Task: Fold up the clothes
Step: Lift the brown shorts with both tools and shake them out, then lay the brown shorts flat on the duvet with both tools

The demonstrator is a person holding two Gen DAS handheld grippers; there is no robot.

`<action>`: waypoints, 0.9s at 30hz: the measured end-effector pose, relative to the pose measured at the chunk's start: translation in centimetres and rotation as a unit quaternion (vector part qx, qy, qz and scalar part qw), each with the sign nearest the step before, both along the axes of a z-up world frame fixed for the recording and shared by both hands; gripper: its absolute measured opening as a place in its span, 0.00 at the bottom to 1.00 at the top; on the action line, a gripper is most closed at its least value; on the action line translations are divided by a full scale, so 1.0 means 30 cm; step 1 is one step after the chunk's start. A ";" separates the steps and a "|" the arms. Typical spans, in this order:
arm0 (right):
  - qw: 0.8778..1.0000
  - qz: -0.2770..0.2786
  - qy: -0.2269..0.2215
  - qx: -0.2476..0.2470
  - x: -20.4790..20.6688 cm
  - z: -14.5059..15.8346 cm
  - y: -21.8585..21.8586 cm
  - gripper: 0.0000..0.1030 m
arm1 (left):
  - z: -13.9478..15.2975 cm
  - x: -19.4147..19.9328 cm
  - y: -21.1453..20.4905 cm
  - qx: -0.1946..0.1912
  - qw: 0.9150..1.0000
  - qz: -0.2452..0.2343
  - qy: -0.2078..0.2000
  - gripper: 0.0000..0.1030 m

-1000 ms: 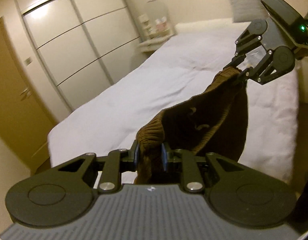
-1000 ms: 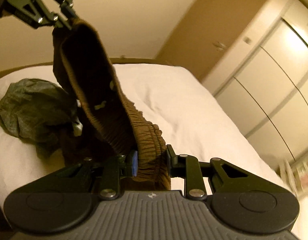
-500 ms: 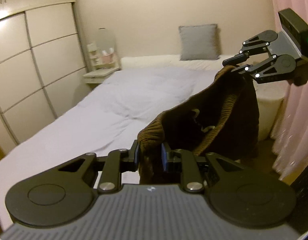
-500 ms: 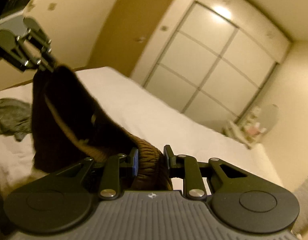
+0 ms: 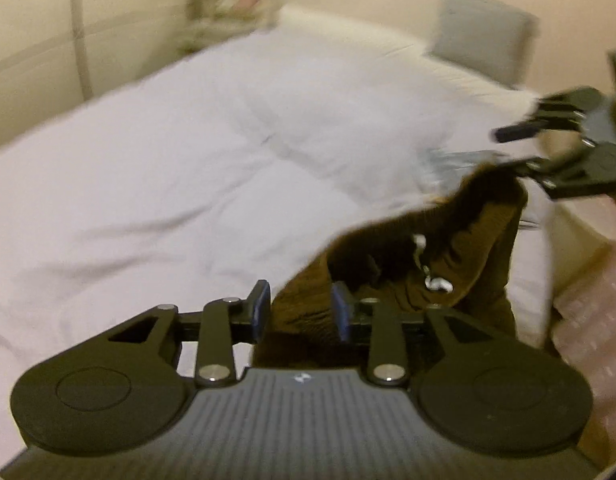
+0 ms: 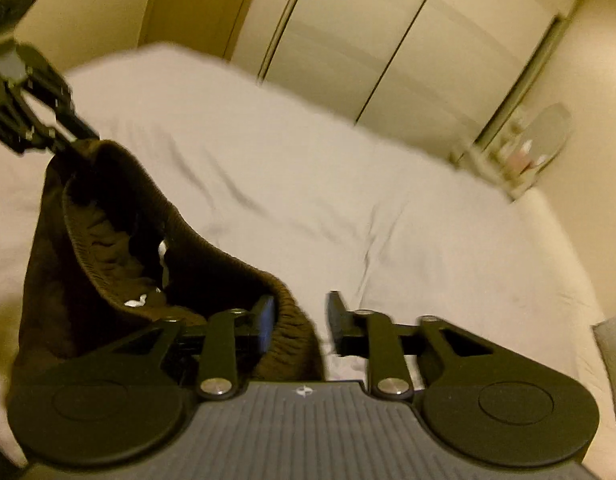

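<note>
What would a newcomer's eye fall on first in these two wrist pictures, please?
First, the brown garment, slung by its ribbed waistband between the left gripper and the right gripper above the white bed. Both grippers' jaws are opening: a gap shows beside the cloth in the right one. Farther off, a grey pillow stands at the head of the bed, and pale wardrobe doors run along its far side.

Trousers (image 5: 448, 240) hang over the bed (image 5: 188, 160), strung between two tools.
The left tool (image 5: 300, 312) holds one waistband end, the right tool (image 6: 300, 320) the other; a cushion (image 5: 484, 32) stands behind, at the bed's head.
</note>
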State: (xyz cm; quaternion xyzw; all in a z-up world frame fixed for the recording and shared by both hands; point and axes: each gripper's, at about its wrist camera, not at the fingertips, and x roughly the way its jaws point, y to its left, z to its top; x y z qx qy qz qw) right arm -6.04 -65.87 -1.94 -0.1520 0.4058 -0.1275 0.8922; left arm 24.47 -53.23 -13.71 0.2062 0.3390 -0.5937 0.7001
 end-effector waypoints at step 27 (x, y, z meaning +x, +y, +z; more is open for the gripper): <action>0.965 -0.072 0.111 0.228 0.267 -0.843 -0.486 0.49 | -0.703 0.194 -0.308 0.151 0.987 0.056 0.020 0.30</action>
